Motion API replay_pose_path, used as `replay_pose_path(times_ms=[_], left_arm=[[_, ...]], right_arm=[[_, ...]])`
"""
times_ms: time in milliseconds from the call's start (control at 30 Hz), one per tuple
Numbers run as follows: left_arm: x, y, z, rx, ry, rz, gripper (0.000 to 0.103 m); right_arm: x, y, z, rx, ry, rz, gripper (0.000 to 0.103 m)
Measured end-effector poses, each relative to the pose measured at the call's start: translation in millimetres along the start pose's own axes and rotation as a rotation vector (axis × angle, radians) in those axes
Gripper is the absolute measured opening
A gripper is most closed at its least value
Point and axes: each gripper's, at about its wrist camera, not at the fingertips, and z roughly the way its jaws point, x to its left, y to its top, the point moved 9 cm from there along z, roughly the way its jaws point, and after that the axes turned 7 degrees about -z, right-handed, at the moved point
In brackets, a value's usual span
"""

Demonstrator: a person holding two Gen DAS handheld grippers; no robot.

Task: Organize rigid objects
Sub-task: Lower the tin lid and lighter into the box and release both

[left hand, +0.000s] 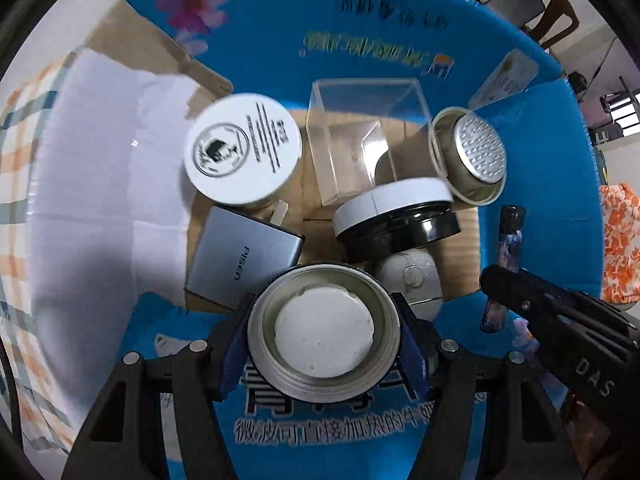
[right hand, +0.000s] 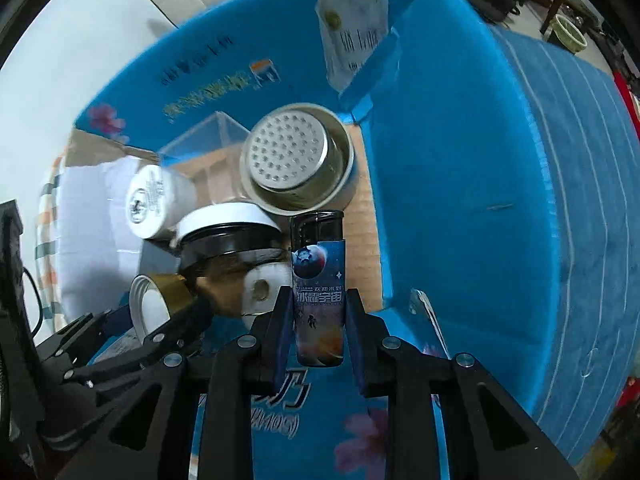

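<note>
My left gripper is shut on a round lid with a white liner, held over the near edge of an open blue cardboard box. My right gripper is shut on a dark lighter printed with a space picture, upright above the same box. Inside lie a white round tin, a clear plastic case, a metal strainer cup, a white-and-black lid, a grey power bank and a white round object. The gold-sided lid shows at the right view's left.
The box flaps stand up on the right and far sides. A white cloth and a checked cloth lie left of the box. An orange patterned fabric sits at the far right. A small white carton leans inside the far corner.
</note>
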Motion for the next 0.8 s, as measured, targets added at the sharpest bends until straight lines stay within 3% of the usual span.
replay_pose_path(times_ms=[300, 533, 700, 767, 800], left_arm=[[-1, 1, 0, -0.005, 0.037, 0.061, 0.063], [2, 9, -1, 0.02, 0.028, 0.038, 0.063], [15, 6, -11, 0.003, 0.029, 0.0, 0.085], [21, 3, -18, -0.015, 0.042, -0.002, 0.088], [24, 2, -22, -0.024, 0.051, -0.002, 0.095]], right_arm=[[5, -2, 37, 0.074, -0.021, -0.009, 0.027], [-3, -6, 45, 0.105, -0.046, -0.023, 0.03], [-10, -11, 37, 0.09, -0.102, -0.045, 0.038], [-14, -15, 31, 0.082, -0.138, -0.059, 0.041], [-13, -16, 27, 0.073, -0.144, -0.064, 0.043]])
